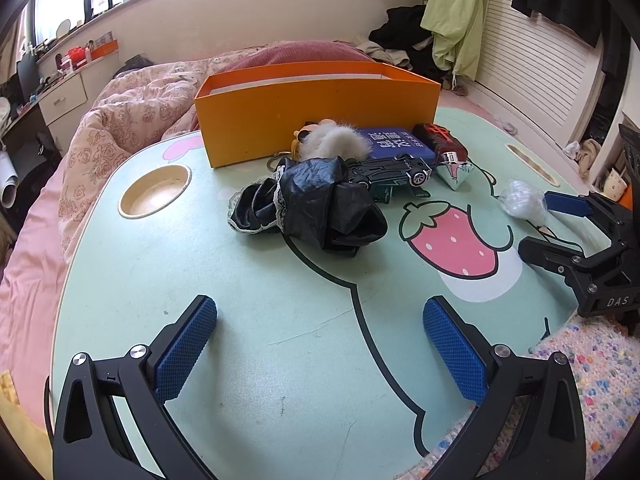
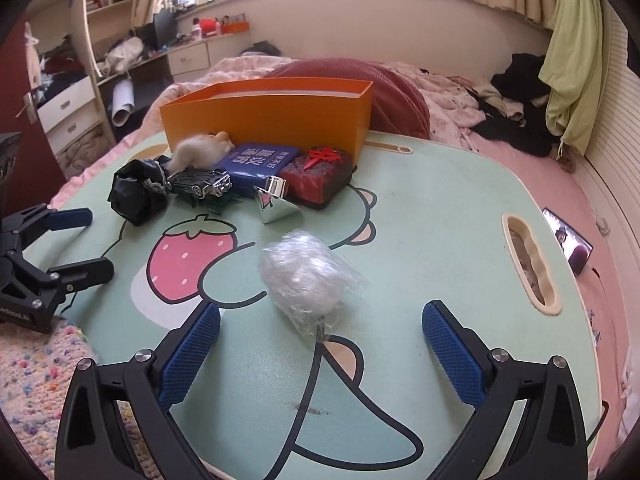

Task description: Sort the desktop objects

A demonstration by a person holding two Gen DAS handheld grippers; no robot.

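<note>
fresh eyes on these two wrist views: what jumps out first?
The orange box at the far edge of the mint cartoon table, with a clutter of small things heaped against its front: a crumpled black bag, a toy car, a blue packet. Nearer, a clear plastic wad lies alone just ahead of the open right gripper.

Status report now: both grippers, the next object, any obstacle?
Left gripper open, empty. Right gripper open, empty, crumpled clear plastic wrap just ahead of its fingers. Orange cardboard box behind the clutter pile. Path clear.
</note>
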